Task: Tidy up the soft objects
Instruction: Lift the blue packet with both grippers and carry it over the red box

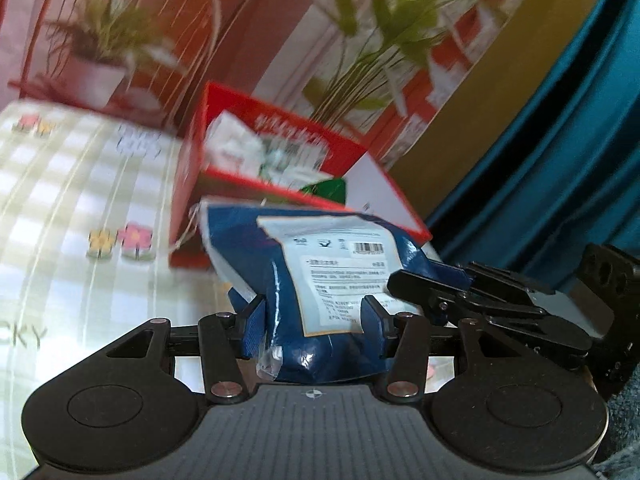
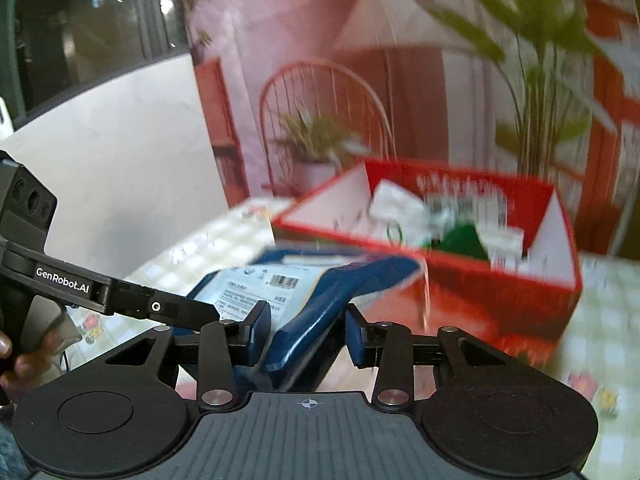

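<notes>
Pouch (image 1: 320,280) held above bench (image 1: 80,200), before box (image 1: 224,184); packets (image 2: 404,208) in box; backdrop (image 1: 280,20) behind.

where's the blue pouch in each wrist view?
Left wrist: blue pouch at lower centre, label facing the camera, between the left gripper jaws.
Right wrist: lower centre, tilted, edge between the right gripper jaws.
Shared landmark: red box behind it.
</notes>
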A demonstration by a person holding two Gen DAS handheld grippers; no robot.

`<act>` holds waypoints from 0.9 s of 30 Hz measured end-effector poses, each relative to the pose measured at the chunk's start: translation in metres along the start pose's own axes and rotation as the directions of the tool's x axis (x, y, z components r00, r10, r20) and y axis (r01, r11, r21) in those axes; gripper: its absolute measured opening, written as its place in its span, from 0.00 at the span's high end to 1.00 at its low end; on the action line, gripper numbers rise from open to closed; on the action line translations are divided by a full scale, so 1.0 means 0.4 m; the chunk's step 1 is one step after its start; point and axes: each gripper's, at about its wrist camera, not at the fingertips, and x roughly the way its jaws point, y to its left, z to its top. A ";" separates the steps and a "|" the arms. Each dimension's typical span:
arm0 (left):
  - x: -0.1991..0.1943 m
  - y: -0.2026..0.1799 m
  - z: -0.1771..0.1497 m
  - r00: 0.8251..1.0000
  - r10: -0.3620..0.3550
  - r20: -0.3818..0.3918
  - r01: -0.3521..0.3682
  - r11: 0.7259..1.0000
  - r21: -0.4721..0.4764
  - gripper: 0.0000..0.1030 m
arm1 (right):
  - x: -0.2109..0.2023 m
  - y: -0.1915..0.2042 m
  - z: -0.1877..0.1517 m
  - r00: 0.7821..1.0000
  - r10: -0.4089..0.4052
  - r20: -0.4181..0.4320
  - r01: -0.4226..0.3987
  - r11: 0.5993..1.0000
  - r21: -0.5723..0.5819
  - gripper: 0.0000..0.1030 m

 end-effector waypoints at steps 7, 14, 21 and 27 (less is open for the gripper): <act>0.006 -0.007 0.002 1.000 -0.015 -0.007 0.015 1.000 -0.010 0.51 | -0.004 0.001 0.049 1.000 -0.011 0.008 0.011 0.999 -0.040 0.65; -0.019 0.002 0.012 0.999 -0.030 0.020 0.031 0.999 -0.018 0.61 | -0.011 0.000 0.025 1.000 0.002 -0.004 -0.002 1.000 -0.016 0.68; -0.048 -0.048 0.074 0.993 -0.056 0.102 0.050 0.997 0.063 0.61 | -0.058 0.011 0.084 0.996 0.000 0.087 0.008 0.996 -0.085 0.68; -0.051 -0.090 0.138 0.985 -0.057 0.163 0.037 0.991 0.125 0.61 | -0.075 -0.003 0.142 0.990 -0.018 0.137 0.035 0.993 -0.115 0.68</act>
